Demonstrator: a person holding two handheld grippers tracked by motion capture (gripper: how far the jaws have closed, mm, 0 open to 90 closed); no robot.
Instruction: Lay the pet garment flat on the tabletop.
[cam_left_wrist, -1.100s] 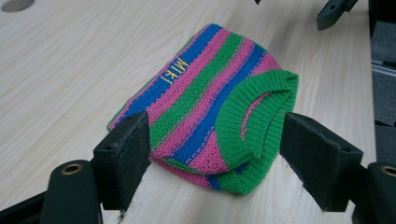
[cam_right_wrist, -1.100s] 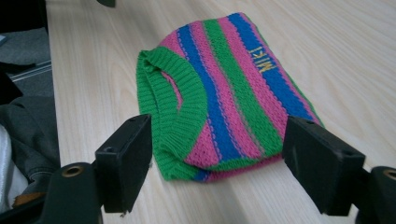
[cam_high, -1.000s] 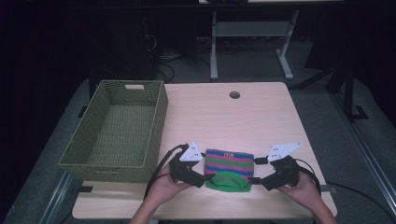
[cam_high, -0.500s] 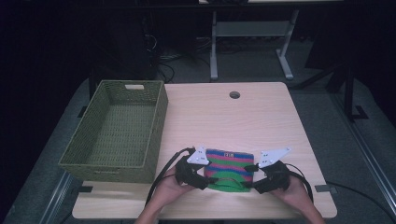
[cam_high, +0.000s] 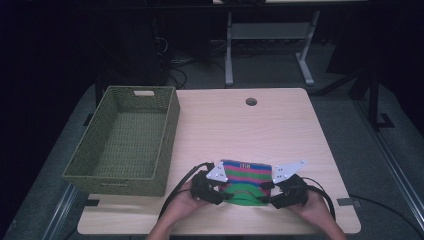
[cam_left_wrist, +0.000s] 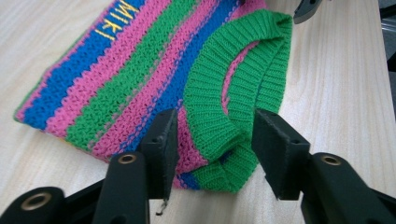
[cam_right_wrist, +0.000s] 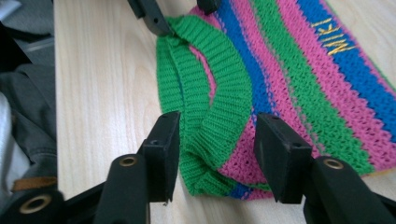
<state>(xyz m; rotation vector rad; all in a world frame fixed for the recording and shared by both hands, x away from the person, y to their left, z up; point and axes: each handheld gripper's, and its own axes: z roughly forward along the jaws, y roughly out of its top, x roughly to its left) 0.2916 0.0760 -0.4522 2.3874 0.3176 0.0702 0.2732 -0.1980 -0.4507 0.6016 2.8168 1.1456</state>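
Observation:
A small knitted sweater (cam_high: 246, 176) with pink, green and blue stripes lies flat near the table's front edge. Its green ribbed collar (cam_left_wrist: 219, 88) faces the person, and yellow letters (cam_right_wrist: 337, 38) run along a blue stripe. My left gripper (cam_high: 219, 196) is at the sweater's near left corner and my right gripper (cam_high: 269, 199) at its near right corner. The left gripper (cam_left_wrist: 215, 135) is open, and its jaws straddle the collar end without pinching it. Around the opposite collar end (cam_right_wrist: 210, 140), the right gripper (cam_right_wrist: 217, 135) is open in the same way.
A green woven basket (cam_high: 125, 145) stands empty on the left part of the light wooden table (cam_high: 240, 125). A round cable hole (cam_high: 251, 102) sits near the table's far edge. Desk legs and cables stand on the dark floor beyond.
Both hands have closed in on the sweater from the sides. The right gripper has moved left and the left gripper slightly right, so the jaws now straddle the collar ends.

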